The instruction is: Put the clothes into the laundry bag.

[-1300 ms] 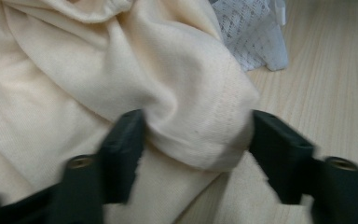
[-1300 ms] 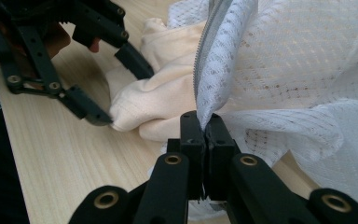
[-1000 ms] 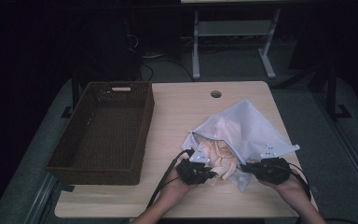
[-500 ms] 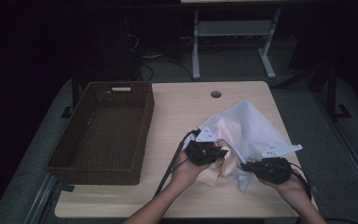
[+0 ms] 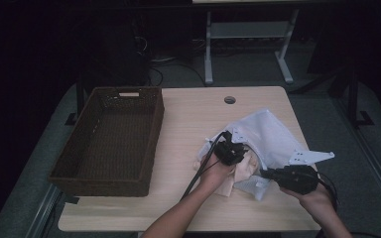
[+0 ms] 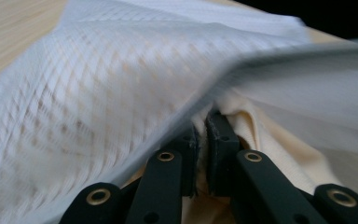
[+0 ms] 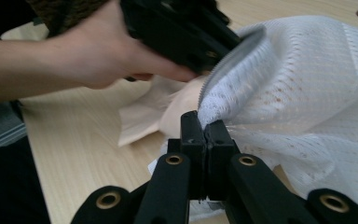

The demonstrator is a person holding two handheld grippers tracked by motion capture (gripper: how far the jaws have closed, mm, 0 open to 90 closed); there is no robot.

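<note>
A white mesh bag (image 5: 274, 138) lies on the right half of the table, with a cream garment (image 5: 241, 172) bunched at its open near edge. My left gripper (image 5: 234, 151) sits at the bag's mouth, shut on a fold of the cream garment (image 6: 261, 135), under the mesh (image 6: 98, 93) that drapes over it. My right gripper (image 5: 274, 174) is nearer the front edge, shut on the bag's hem (image 7: 214, 109). In the right gripper view the other hand (image 7: 98, 51) and its gripper reach across above the cream garment (image 7: 144, 114).
A dark wicker basket (image 5: 79, 153) stands on the left half of the light wooden table (image 5: 188, 119). A cable hole (image 5: 229, 100) is near the table's far edge. Behind the table are desk legs and cables on a dark floor.
My left gripper has moved away from the front edge and rightward, carrying the cream garment up to the mouth of the mesh bag. The right gripper has stayed put on the bag's edge.
</note>
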